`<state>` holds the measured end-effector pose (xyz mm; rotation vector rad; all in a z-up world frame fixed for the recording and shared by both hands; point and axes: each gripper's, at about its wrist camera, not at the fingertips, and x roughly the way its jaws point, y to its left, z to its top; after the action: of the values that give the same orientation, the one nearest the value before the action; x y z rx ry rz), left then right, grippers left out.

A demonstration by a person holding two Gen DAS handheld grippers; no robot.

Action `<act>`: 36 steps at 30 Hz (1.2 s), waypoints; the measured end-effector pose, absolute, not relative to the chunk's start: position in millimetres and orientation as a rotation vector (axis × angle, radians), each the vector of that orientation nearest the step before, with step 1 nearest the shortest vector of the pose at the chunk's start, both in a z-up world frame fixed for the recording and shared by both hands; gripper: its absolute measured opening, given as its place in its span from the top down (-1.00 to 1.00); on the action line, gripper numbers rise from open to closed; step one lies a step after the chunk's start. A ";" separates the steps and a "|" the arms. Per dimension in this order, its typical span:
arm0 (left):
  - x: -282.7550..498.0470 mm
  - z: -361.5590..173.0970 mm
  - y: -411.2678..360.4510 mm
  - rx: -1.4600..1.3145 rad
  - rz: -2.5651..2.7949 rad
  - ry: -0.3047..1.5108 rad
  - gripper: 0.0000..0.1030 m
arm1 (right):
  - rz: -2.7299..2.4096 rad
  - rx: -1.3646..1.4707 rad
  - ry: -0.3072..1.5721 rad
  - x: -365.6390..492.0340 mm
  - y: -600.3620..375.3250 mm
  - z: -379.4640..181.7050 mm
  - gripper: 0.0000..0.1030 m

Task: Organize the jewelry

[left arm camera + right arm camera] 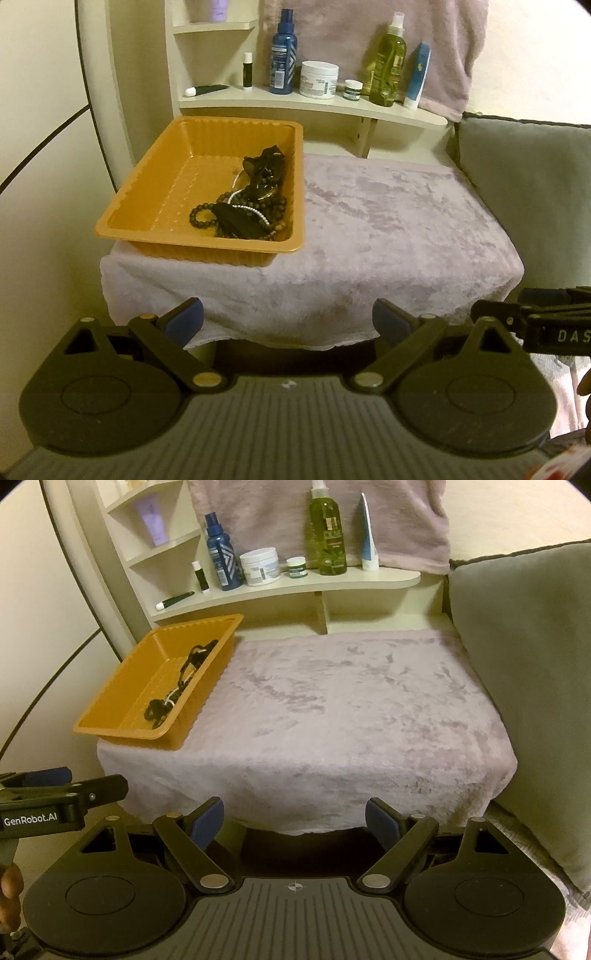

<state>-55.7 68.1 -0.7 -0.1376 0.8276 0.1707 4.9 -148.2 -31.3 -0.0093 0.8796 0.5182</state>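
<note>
The left gripper [288, 321] and right gripper [293, 821] are both wide apart holding nothing, near the orange tray [147, 184] of beads [240, 214].

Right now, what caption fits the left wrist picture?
Open left gripper faces an orange tray of tangled jewelry on a towel-covered table.
</note>
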 end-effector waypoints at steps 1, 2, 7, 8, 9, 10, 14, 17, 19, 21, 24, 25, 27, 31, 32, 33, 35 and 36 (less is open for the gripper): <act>-55.4 -0.7 67.8 -0.135 0.169 0.827 -0.89 | 0.518 -0.010 0.879 5.0 -148.0 -31.2 -0.62; -55.0 -0.7 67.6 -0.134 0.168 0.826 -0.89 | 0.517 -0.011 0.879 4.8 -147.6 -31.0 -0.62; -54.1 -1.3 67.2 -0.135 0.165 0.829 -0.89 | 0.516 -0.010 0.878 5.3 -147.9 -30.9 -0.62; -53.9 -1.4 66.5 -0.134 0.165 0.829 -0.89 | 0.516 -0.009 0.877 5.2 -147.9 -30.7 -0.62; -53.8 -1.4 66.6 -0.134 0.166 0.829 -0.89 | 0.516 -0.008 0.877 5.1 -147.3 -30.2 -0.62; -53.7 -1.4 66.4 -0.133 0.165 0.828 -0.89 | 0.516 -0.008 0.877 5.2 -147.4 -30.1 -0.62; -53.9 -1.6 65.6 -0.133 0.163 0.826 -0.89 | 0.516 -0.008 0.877 5.4 -147.4 -29.8 -0.62; -54.0 -1.5 65.6 -0.133 0.162 0.826 -0.89 | 0.513 -0.007 0.878 4.9 -146.7 -29.8 -0.62; -53.8 -1.6 65.6 -0.131 0.161 0.826 -0.89 | 0.515 -0.006 0.877 4.8 -146.7 -29.4 -0.62; -54.0 -1.7 65.0 -0.129 0.160 0.826 -0.89 | 0.514 -0.006 0.877 4.9 -147.0 -29.7 -0.62; -54.2 -1.9 64.1 -0.126 0.158 0.825 -0.89 | 0.515 -0.005 0.877 5.0 -147.3 -29.6 -0.62; -54.2 -2.0 63.7 -0.126 0.157 0.825 -0.89 | 0.515 -0.005 0.878 5.0 -147.3 -29.4 -0.62; -54.4 -2.3 63.1 -0.126 0.156 0.825 -0.89 | 0.514 -0.004 0.878 4.9 -146.4 -28.5 -0.62; -54.6 -2.2 63.1 -0.127 0.157 0.824 -0.89 | 0.512 -0.002 0.877 5.0 -146.3 -28.3 -0.62; -54.7 -2.0 62.8 -0.126 0.157 0.823 -0.89 | 0.512 -0.001 0.877 5.1 -146.5 -28.3 -0.62; -54.5 -2.4 63.0 -0.126 0.156 0.823 -0.89 | 0.512 -0.001 0.877 5.2 -146.1 -28.2 -0.62; -54.7 -2.3 62.6 -0.127 0.157 0.821 -0.89 | 0.514 -0.002 0.877 5.4 -147.3 -28.6 -0.62; -55.0 -2.2 63.0 -0.127 0.157 0.821 -0.89 | 0.514 -0.001 0.877 5.4 -147.2 -28.7 -0.62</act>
<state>-55.0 63.0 -2.2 -0.1269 0.8210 0.1571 5.4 -147.2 -28.7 -0.0013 0.8770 0.5138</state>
